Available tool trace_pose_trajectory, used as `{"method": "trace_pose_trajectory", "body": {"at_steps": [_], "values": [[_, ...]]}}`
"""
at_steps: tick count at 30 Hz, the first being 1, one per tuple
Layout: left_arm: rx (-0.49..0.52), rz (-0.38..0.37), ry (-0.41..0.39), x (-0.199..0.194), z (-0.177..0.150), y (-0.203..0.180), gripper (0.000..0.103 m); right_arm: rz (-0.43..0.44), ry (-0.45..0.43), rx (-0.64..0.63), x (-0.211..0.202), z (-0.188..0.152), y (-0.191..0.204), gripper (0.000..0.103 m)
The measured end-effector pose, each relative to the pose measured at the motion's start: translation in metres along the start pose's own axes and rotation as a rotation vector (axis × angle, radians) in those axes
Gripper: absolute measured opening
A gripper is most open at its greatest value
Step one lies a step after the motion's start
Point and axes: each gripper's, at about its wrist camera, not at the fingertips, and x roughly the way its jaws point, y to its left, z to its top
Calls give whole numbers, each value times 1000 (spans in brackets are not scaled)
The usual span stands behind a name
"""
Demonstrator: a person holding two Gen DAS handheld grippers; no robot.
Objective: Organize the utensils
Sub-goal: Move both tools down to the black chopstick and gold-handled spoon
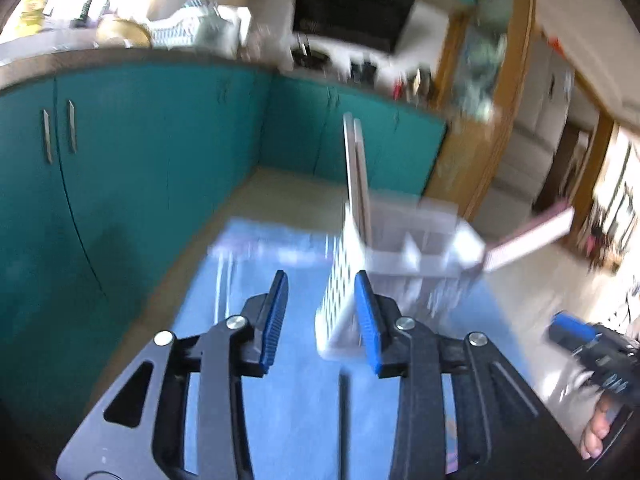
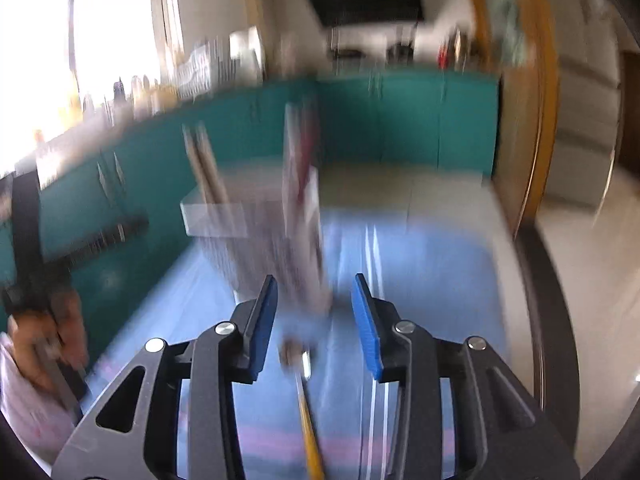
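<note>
A white perforated utensil holder (image 1: 404,264) with compartments stands on the blue table cover (image 1: 296,400); two pale chopsticks (image 1: 356,168) stand upright in it. My left gripper (image 1: 322,312) is open and empty, just in front of the holder's near-left corner. In the right wrist view, heavily blurred, the holder (image 2: 256,220) with the chopsticks (image 2: 208,168) is ahead. My right gripper (image 2: 314,320) is open and empty. A yellow-handled utensil (image 2: 308,420) lies on the cover between and below its fingers. A thin metal utensil (image 2: 378,408) lies to its right.
Teal cabinets (image 1: 140,152) run along the left and back, with a cluttered counter above. A thin pale utensil (image 1: 222,284) lies on the cover at left. A dark thin item (image 1: 344,420) lies under the left gripper. The other gripper (image 1: 592,348) shows at right.
</note>
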Motion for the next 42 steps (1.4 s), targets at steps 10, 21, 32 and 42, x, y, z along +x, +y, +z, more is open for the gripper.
{"method": "trace_pose_trajectory", "body": {"at_steps": [10, 21, 32, 42], "values": [[57, -19, 267, 59, -64, -10, 42, -17, 353, -11, 80, -72, 18, 36], [87, -13, 350, 84, -80, -13, 48, 176, 473, 17, 69, -88, 47, 11], [168, 58, 378, 97, -88, -22, 18, 107, 411, 47, 62, -76, 29, 35], [163, 92, 400, 76, -97, -23, 7, 86, 412, 82, 69, -76, 17, 35]]}}
